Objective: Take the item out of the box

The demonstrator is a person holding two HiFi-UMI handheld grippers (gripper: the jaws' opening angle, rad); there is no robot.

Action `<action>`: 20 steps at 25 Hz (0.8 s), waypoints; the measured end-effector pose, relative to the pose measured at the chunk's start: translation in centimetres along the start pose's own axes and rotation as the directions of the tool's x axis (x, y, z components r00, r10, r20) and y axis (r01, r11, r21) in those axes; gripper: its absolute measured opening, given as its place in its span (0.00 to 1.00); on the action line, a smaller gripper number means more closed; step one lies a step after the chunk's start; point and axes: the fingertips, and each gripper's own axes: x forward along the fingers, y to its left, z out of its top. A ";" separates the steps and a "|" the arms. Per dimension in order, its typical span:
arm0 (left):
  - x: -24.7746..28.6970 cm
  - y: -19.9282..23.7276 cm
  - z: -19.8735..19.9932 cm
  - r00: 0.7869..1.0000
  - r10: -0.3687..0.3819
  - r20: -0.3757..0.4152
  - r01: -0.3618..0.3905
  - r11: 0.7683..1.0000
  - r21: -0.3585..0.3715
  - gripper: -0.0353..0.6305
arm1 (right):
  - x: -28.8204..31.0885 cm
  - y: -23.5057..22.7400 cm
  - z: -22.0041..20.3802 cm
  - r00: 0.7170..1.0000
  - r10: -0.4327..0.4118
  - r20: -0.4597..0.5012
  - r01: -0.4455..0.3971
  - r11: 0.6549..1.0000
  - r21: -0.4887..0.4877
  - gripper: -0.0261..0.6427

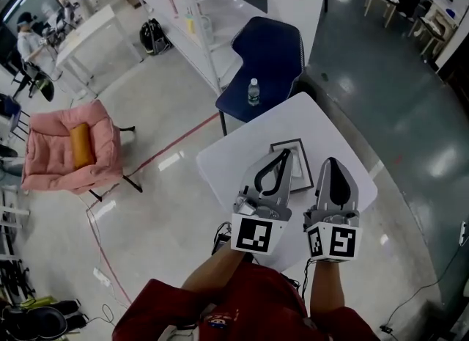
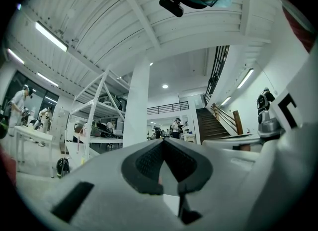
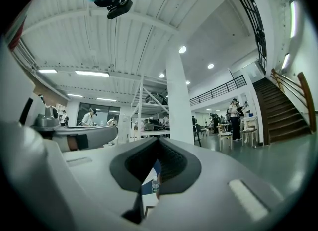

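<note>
Nothing done yet: our left gripper (image 1: 284,154) and right gripper (image 1: 331,162) have closed, empty fingers; the box (image 1: 302,169) sits near them, unopened as far as we can judge.

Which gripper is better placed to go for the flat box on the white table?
Probably the left gripper: its shut tips hang over the left edge of the box, while the right gripper, also shut, sits off to the right of it.

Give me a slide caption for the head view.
Left gripper and right gripper, both shut, held over a white table with a dark-rimmed box; a bottle stands on the blue chair beyond.
</note>
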 end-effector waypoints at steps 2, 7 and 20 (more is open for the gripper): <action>0.8 1.0 -0.8 1.000 0.000 -0.009 -0.001 1.000 -0.012 0.05 | 1.3 0.1 -0.7 1.000 0.000 -0.013 0.000 1.000 -0.004 0.04; 2.7 2.7 -2.8 0.998 -0.017 -0.056 0.018 1.000 0.025 0.06 | 4.0 -0.5 -2.6 0.999 -0.001 -0.055 0.000 1.000 -0.011 0.04; 5.7 6.6 -7.9 0.993 -0.043 -0.111 0.043 0.999 0.002 0.05 | 10.1 -0.9 -8.5 0.985 0.008 -0.173 -0.014 0.999 -0.035 0.04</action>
